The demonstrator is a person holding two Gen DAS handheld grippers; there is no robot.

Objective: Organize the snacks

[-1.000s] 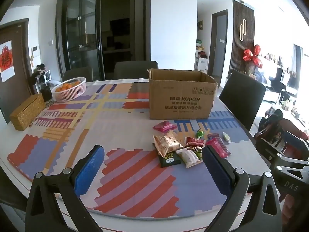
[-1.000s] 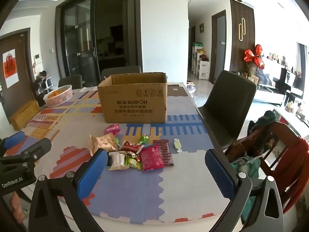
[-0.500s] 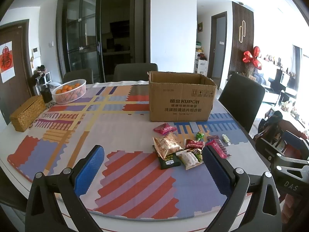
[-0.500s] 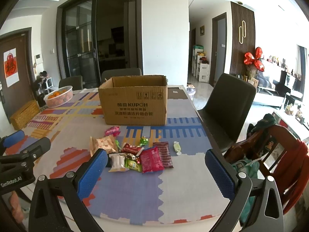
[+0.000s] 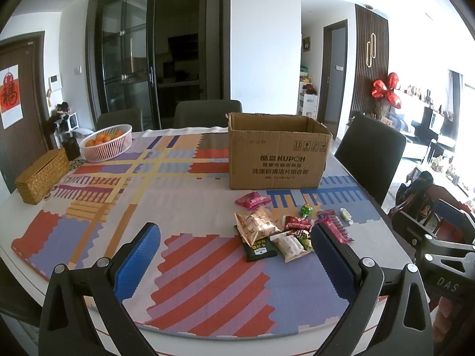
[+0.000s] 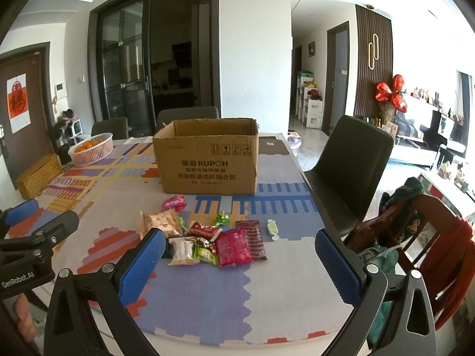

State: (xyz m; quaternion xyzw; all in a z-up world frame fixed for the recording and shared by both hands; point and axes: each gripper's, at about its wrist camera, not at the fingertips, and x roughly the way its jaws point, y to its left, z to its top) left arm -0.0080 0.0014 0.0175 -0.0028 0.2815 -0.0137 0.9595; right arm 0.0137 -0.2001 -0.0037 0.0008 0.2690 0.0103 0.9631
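Note:
A pile of small snack packets (image 5: 276, 231) lies on the patterned table cloth, in front of an open cardboard box (image 5: 276, 151). The pile also shows in the right wrist view (image 6: 207, 237), with the box (image 6: 207, 160) behind it. A pink packet (image 5: 252, 201) lies nearest the box. A pale wrapped candy (image 6: 271, 227) lies apart to the right. My left gripper (image 5: 234, 256) is open and empty, above the near table edge. My right gripper (image 6: 237, 262) is open and empty, just short of the pile.
A white basket of oranges (image 5: 107, 142) and a woven tissue box (image 5: 41, 175) stand at the far left. Dark chairs (image 6: 353, 166) ring the table. A red wooden chair (image 6: 430, 243) with clothes stands at the right.
Both grippers have risen and tilted slightly, so the box and snacks sit a little lower in view. Nothing on the table has moved.

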